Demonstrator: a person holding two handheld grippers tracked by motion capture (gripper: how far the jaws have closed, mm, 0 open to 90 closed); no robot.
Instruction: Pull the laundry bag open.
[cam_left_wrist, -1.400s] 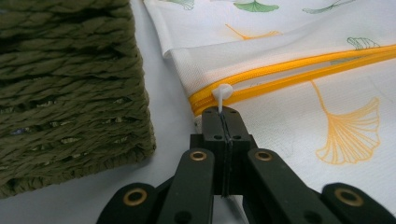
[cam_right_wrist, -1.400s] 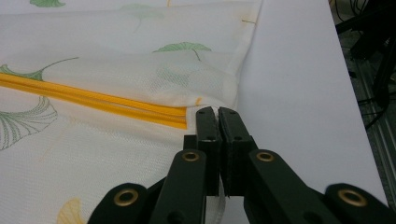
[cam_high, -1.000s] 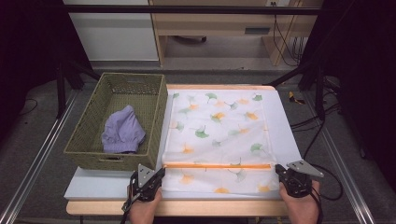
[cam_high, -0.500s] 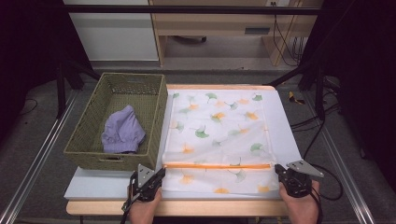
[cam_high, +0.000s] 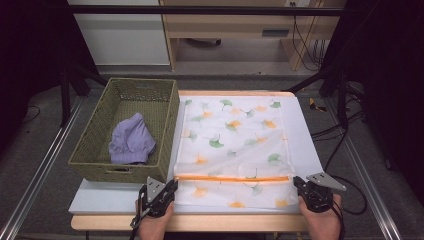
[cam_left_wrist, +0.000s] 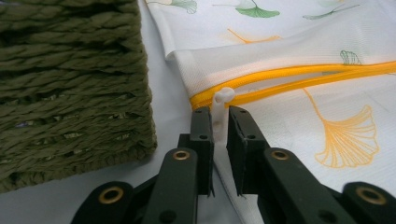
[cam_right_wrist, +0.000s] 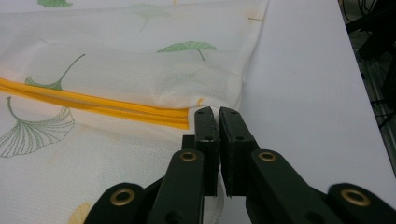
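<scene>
Both hands stayed in place since the earlier picture. Only the left tool (cam_left_wrist: 219, 122) changed: its jaws have just been opening, with the white zipper pull (cam_left_wrist: 222, 105) loose between them. The right tool (cam_right_wrist: 218, 120) is clamped on the mesh laundry bag (cam_high: 235, 145), which lies flat on the table (cam_high: 305, 145) beside the basket (cam_high: 100, 165).

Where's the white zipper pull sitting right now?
In the left gripper view, the zipper pull stands at the left end of the orange zipper, between the left gripper's jaws, beside the green basket.
</scene>
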